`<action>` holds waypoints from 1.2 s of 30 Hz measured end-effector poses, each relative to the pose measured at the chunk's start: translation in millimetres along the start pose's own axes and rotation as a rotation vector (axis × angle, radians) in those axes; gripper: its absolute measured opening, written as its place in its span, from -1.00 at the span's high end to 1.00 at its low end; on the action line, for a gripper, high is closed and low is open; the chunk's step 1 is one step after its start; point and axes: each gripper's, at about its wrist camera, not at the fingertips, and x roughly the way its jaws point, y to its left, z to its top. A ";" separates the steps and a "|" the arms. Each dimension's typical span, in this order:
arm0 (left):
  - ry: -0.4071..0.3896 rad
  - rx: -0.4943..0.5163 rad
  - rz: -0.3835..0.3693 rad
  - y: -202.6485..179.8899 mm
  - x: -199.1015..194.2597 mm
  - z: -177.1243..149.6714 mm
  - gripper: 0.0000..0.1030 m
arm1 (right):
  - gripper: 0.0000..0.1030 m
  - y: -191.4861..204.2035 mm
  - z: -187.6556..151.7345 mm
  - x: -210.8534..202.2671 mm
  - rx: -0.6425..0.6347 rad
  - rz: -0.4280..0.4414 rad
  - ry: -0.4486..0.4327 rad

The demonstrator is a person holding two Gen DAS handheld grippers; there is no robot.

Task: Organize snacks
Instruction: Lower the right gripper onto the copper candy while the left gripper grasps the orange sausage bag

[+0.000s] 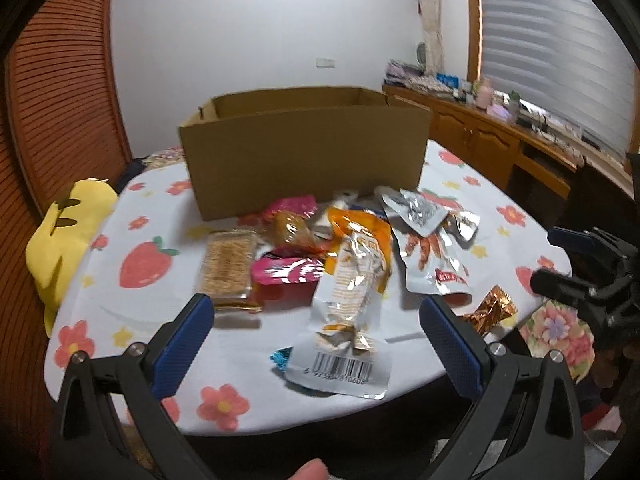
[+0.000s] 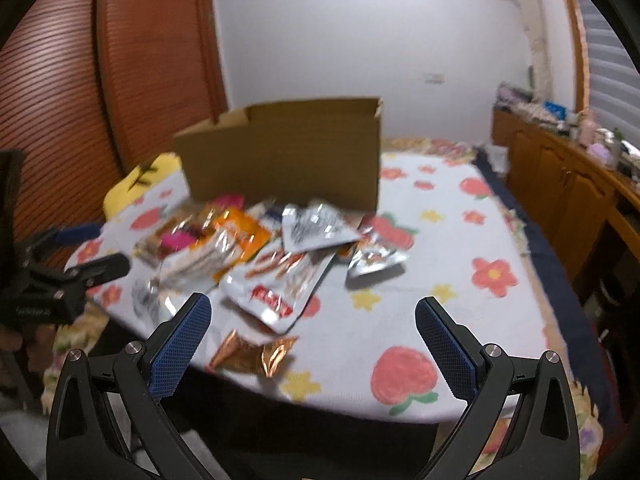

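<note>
Snacks sit piled on the table (image 1: 100, 312) in front of the cardboard box (image 1: 304, 152); the long barcode pouch (image 1: 352, 300) lies dead ahead between my left gripper (image 1: 316, 320) fingers, long axis running away from me toward the box. Left is nearer it. Right gripper (image 2: 312, 326) hangs over the copper wrapper (image 2: 256, 354); both jaws spread wide, holding nothing.

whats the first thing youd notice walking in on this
An open cardboard box stands mid-table on a strawberry-print tablecloth. In front of it sprawls a heap of shiny snack packets. Both claws, left claw and right claw, hover open at the near edge.
</note>
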 end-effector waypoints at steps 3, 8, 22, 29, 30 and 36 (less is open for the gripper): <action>0.017 0.021 -0.007 -4.1 8.0 -0.2 -1.00 | -1.00 2.4 -6.4 6.2 -0.063 0.022 0.038; 0.065 0.035 -0.045 -3.5 27.0 3.8 -1.00 | -1.00 9.4 -13.5 18.7 -0.159 0.038 0.100; 0.117 0.060 -0.081 1.6 53.5 5.4 -0.96 | -0.92 21.4 -16.1 52.4 -0.270 0.072 0.194; 0.129 0.048 -0.111 2.9 64.0 6.0 -0.96 | -0.71 20.5 -17.9 67.3 -0.259 0.080 0.214; 0.131 0.041 -0.117 3.6 65.8 6.0 -0.95 | -0.71 19.2 -17.4 69.0 -0.249 0.086 0.214; 0.142 0.028 -0.145 4.0 73.2 6.7 -0.82 | -0.56 19.0 -14.2 73.3 -0.218 0.115 0.197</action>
